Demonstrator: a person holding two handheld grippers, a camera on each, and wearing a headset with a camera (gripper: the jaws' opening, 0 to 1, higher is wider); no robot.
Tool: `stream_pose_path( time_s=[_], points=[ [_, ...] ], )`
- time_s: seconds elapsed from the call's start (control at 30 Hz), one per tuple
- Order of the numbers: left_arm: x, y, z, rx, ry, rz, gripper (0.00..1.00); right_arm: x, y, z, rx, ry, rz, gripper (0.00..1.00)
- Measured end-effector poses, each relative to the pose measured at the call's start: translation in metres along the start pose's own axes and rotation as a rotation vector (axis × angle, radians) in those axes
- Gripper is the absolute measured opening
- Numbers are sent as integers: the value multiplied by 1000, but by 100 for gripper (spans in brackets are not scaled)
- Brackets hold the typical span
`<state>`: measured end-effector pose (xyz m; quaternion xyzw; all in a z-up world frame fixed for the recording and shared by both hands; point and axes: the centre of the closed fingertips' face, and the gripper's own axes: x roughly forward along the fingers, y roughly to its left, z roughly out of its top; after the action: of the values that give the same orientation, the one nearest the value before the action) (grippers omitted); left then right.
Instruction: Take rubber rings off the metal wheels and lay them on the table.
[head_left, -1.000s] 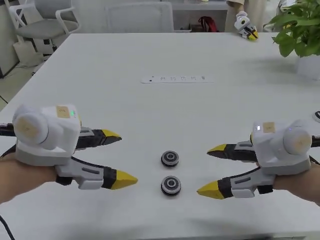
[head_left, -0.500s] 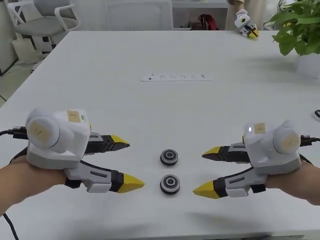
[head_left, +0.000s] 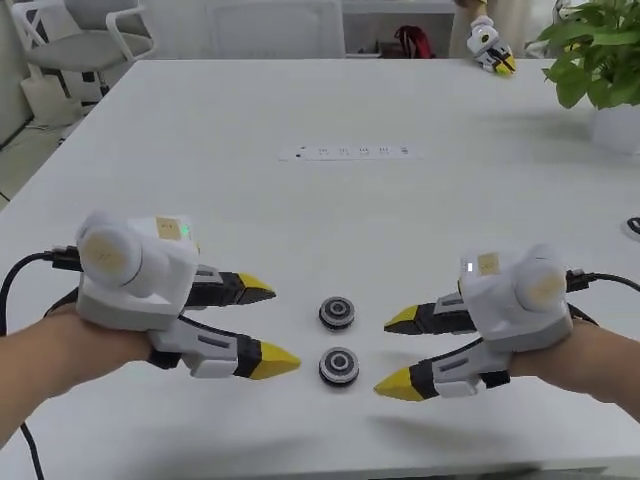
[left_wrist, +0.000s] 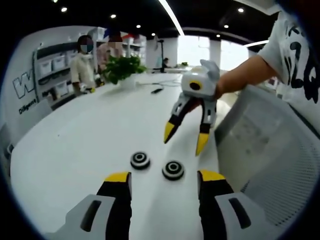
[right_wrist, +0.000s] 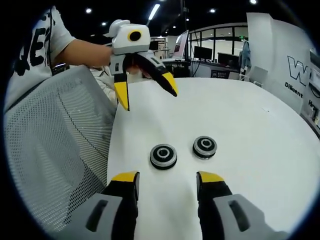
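Note:
Two small metal wheels with black rubber rings lie on the white table, the far wheel just behind the near wheel. My left gripper is open to their left, its yellow tips about level with them. Facing it from the right, my right gripper is open too. In the left gripper view the near wheel and far wheel lie just ahead of the open jaws. The right gripper view shows the near wheel and far wheel in front of its own open jaws.
A white power strip lies mid-table. A potted plant stands at the far right, and another gripper rests at the far edge. A mesh chair back stands close to the near table edge. People stand far off.
Both grippers have moved inward toward the two wheels, narrowing the gap between them. The wheels have not moved.

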<state>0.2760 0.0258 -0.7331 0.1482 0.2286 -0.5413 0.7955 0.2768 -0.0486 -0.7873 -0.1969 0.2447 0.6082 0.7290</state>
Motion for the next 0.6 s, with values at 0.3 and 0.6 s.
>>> stream_pose_path(
  time_s=[0.3, 0.6],
  points=[
    [13, -5, -3, 2, 17, -31, 51, 8, 1, 1, -5, 11, 25, 39],
    [23, -6, -7, -12, 35, -48, 47, 14, -1, 3, 10, 8, 37, 35]
  ],
)
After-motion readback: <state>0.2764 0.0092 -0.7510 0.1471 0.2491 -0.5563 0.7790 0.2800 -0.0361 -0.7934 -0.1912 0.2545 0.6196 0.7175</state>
